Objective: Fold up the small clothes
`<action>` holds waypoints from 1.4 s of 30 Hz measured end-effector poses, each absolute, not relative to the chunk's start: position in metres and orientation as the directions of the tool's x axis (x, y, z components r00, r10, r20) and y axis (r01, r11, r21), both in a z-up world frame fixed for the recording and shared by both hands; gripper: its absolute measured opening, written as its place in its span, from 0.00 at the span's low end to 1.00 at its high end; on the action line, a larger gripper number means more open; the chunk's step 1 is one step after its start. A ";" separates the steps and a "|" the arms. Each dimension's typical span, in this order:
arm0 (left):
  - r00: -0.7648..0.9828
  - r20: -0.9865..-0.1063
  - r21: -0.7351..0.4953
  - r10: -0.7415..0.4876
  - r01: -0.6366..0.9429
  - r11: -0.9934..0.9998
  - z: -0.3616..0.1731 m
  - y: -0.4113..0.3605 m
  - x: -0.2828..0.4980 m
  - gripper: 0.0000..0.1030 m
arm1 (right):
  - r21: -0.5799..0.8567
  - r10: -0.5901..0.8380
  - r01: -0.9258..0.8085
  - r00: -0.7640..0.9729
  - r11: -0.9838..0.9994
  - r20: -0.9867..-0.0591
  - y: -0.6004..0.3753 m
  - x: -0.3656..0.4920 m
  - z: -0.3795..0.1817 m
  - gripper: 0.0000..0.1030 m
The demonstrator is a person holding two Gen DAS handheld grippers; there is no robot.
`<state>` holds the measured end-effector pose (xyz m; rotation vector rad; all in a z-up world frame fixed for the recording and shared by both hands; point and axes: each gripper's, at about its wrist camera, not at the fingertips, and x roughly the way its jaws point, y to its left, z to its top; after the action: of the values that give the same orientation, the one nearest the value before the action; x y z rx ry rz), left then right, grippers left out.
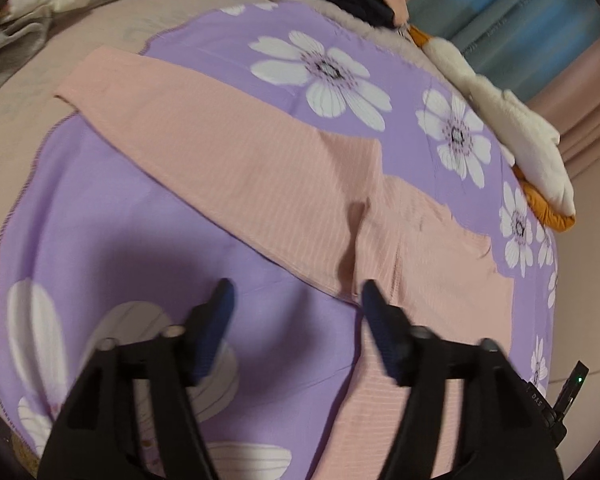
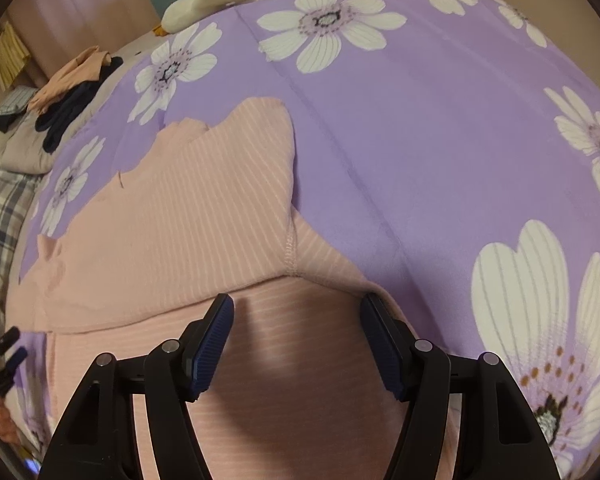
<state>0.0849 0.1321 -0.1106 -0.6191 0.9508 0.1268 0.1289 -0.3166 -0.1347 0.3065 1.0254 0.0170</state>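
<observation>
Item: pink ribbed garment (image 1: 284, 176) flat on purple flowered blanket (image 1: 100, 200), part-folded | left gripper (image 1: 296, 292): jaws wide, empty, at hem | right gripper (image 2: 298, 306): jaws wide, empty, over fold | Advice: pinch both layers, keep edges aligned.

Garment (image 1: 284, 184) lies on blanket (image 1: 100, 208), clothes pile (image 2: 72, 88) behind.

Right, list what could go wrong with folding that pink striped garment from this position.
1. Both the left gripper and the right gripper are open and hold nothing, so the pink ribbed garment is loose; a one-sided grab may drag it askew.
2. The purple floral blanket lies directly beneath, so the fingers may pinch it along with the garment.
3. A sleeve is already folded over the body; lifting the lower part could undo that fold.
</observation>
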 end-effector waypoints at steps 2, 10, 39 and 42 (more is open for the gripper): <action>0.607 -0.778 -0.456 -0.159 -0.372 0.808 -0.107 0.139 0.078 0.79 | 0.223 0.123 0.118 0.548 0.968 -0.827 -0.311 0.125 -0.122 0.64; 0.648 -0.744 -0.515 -0.160 -0.405 0.755 -0.104 0.171 0.056 0.89 | 0.209 0.128 0.029 0.705 0.977 -0.697 -0.285 0.106 -0.071 0.88; 0.736 -0.659 -0.683 -0.153 -0.502 0.530 -0.145 0.291 0.095 0.79 | 0.243 0.192 -0.038 0.737 0.969 -0.649 -0.242 0.102 -0.056 0.89; 0.743 -0.656 -0.689 -0.134 -0.516 0.509 -0.147 0.300 0.100 0.70 | 0.238 0.185 -0.032 0.734 0.971 -0.654 -0.243 0.103 -0.059 0.89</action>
<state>0.0997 0.3001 -0.1467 -1.0318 0.7249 0.2557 0.1031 -0.2427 -0.0586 0.2176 0.7389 0.1203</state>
